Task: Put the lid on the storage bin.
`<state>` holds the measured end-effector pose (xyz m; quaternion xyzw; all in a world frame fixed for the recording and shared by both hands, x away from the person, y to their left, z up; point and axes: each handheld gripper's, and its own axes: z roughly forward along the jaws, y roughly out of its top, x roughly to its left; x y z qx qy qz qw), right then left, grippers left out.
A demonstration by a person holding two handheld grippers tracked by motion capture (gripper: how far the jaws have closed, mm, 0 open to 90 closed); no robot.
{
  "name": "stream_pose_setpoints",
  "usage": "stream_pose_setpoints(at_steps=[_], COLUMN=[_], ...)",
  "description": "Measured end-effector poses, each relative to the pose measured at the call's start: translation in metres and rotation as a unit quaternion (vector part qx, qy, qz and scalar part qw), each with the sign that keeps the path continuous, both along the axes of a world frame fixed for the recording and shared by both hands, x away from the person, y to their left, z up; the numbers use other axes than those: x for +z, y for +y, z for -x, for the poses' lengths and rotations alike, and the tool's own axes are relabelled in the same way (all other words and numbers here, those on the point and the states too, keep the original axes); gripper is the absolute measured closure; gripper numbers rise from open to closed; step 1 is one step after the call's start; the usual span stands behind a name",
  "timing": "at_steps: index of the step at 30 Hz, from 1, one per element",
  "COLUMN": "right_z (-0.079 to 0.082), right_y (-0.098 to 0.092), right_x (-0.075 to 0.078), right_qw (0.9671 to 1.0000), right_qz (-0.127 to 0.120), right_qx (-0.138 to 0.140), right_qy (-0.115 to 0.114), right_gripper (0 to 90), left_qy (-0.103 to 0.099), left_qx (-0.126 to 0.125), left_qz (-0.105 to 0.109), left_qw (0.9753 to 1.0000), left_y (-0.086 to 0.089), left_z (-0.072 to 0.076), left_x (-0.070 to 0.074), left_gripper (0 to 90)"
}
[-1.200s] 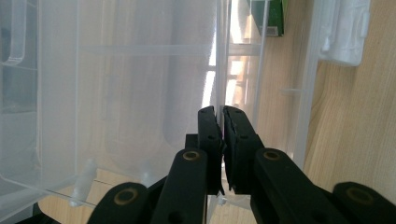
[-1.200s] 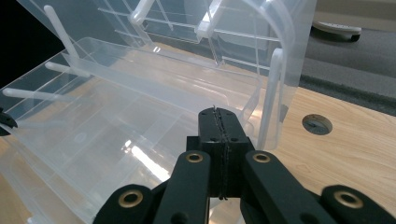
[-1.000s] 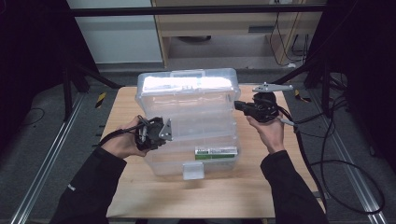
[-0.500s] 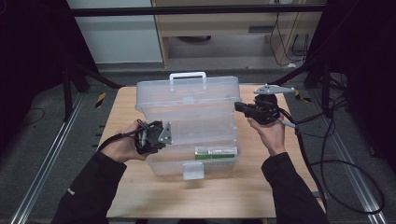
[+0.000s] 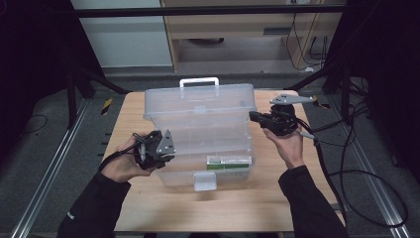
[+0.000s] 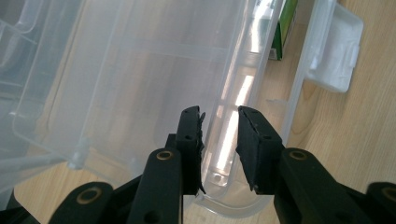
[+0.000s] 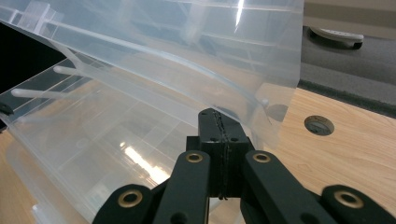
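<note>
Two tools work a clear plastic storage box (image 5: pixel 198 144) at the middle of the wooden table (image 5: pixel 257 208). Its hinged lid (image 5: pixel 200 106) stands partly raised, the front latch (image 5: pixel 204 181) hanging free, so I judge the box half open, with the lid's swing unfinished. Left tool (image 6: pixel 219 140), jaws narrowly apart, straddles the base's rim at the box's left side. Right tool (image 7: pixel 218 140), jaws pressed together, sits against the lid's right edge, hand palm-up beneath.

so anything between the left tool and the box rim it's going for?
Nothing visible. The left tool is open and already straddles the front rim of the clear plastic box. The right tool is closed under the raised lid edge.
</note>
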<state>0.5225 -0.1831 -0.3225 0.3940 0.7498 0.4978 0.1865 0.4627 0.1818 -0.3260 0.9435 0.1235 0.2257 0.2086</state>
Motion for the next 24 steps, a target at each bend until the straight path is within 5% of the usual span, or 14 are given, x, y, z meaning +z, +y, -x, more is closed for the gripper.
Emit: stream_pose_setpoints(at_steps=[5, 8, 16, 21, 24], right_z=[0.002, 0.002, 0.003, 0.003, 0.004], right_y=[-0.001, 0.000, 0.001, 0.000, 0.001], right_x=[-0.002, -0.003, -0.004, -0.005, -0.006], right_qw=[1.0000, 1.0000, 1.0000, 1.0000, 1.0000], right_qz=[-0.001, 0.001, 0.004, 0.003, 0.004], right_qx=[0.002, 0.001, 0.002, 0.003, 0.004], right_qy=[0.000, -0.001, 0.000, -0.002, -0.002], right_gripper=[90.0, 90.0, 90.0, 90.0, 90.0], left_qy=[-0.009, -0.010, -0.012, -0.013, -0.021], left_qx=[0.030, 0.053, 0.120, 0.170, 0.213], left_qz=[0.058, 0.076, 0.126, 0.158, 0.193], left_qw=[0.9978, 0.9956, 0.9846, 0.9726, 0.9576], left_y=[0.020, 0.034, 0.067, 0.088, 0.101], left_z=[0.009, 0.013, 0.020, 0.019, 0.017], left_x=[0.005, 0.004, -0.013, -0.025, -0.031], left_gripper=[67.7, 67.5, 66.3, 66.0, 66.4])
